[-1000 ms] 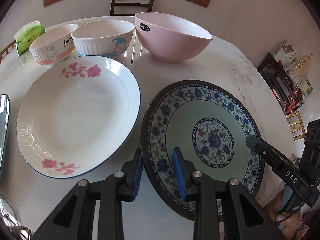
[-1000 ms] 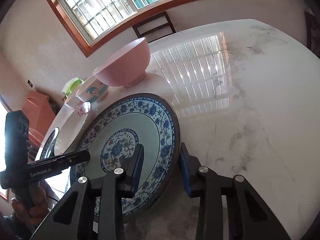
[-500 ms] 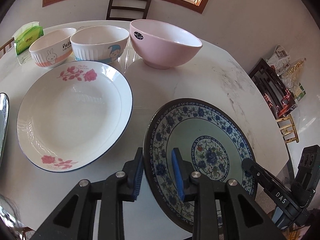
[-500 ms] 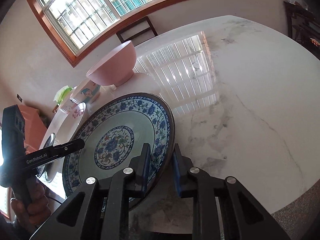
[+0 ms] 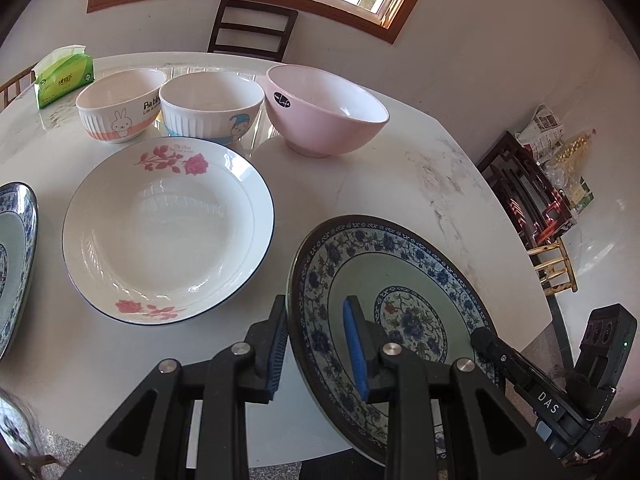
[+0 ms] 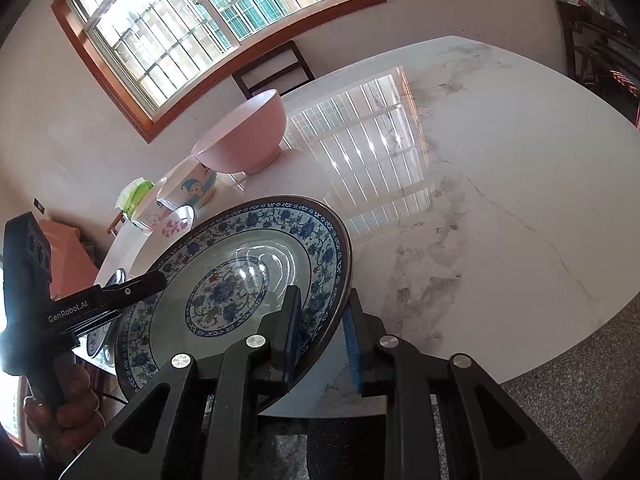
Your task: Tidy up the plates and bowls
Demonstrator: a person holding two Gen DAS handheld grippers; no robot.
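A blue-patterned plate [image 5: 404, 292] is lifted and tilted over the near table edge. My left gripper [image 5: 316, 344] is shut on its left rim. My right gripper [image 6: 324, 336] is shut on its right rim; the plate also shows in the right wrist view [image 6: 240, 280]. A white plate with pink roses [image 5: 168, 232] lies on the table to the left. Behind it stand a rabbit bowl [image 5: 120, 110], a blue cartoon bowl [image 5: 210, 106] and a pink bowl [image 5: 326, 114]. A second blue-patterned plate [image 5: 16, 248] lies at the far left edge.
The marble table [image 6: 500, 208] stretches to the right of the held plate. A green tissue pack [image 5: 64, 76] sits at the back left. A dark chair [image 5: 252, 28] stands behind the table under the window. Wooden furniture [image 5: 532, 200] stands on the right.
The blue-patterned plate has risen off the table and come toward the near edge, tilted. Both grippers have tightened on its rim. A second patterned plate has come into view at far left.
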